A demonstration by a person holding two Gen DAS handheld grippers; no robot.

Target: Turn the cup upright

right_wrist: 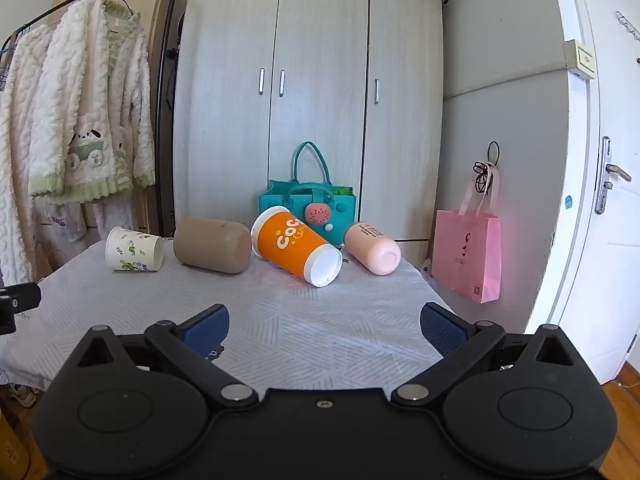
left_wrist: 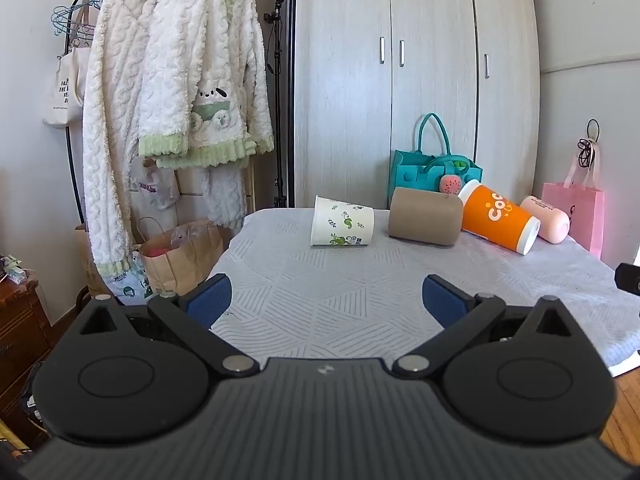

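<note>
Several cups lie on their sides in a row at the far side of the table: a white paper cup with green leaf print [left_wrist: 342,222] [right_wrist: 134,249], a brown cup [left_wrist: 425,216] [right_wrist: 212,245], an orange cup [left_wrist: 500,218] [right_wrist: 298,248] and a pink cup [left_wrist: 546,218] [right_wrist: 372,248]. My left gripper [left_wrist: 326,300] is open and empty, over the near part of the table, well short of the cups. My right gripper [right_wrist: 324,328] is open and empty too, also at the near edge.
The table carries a grey patterned cloth [left_wrist: 320,304] [right_wrist: 280,320]. A teal felt bag [left_wrist: 434,168] [right_wrist: 308,200] stands behind the cups before a wardrobe. A pink paper bag [right_wrist: 468,252] hangs at right. A clothes rack with fluffy robes [left_wrist: 176,92] and a brown paper bag [left_wrist: 180,252] stand left.
</note>
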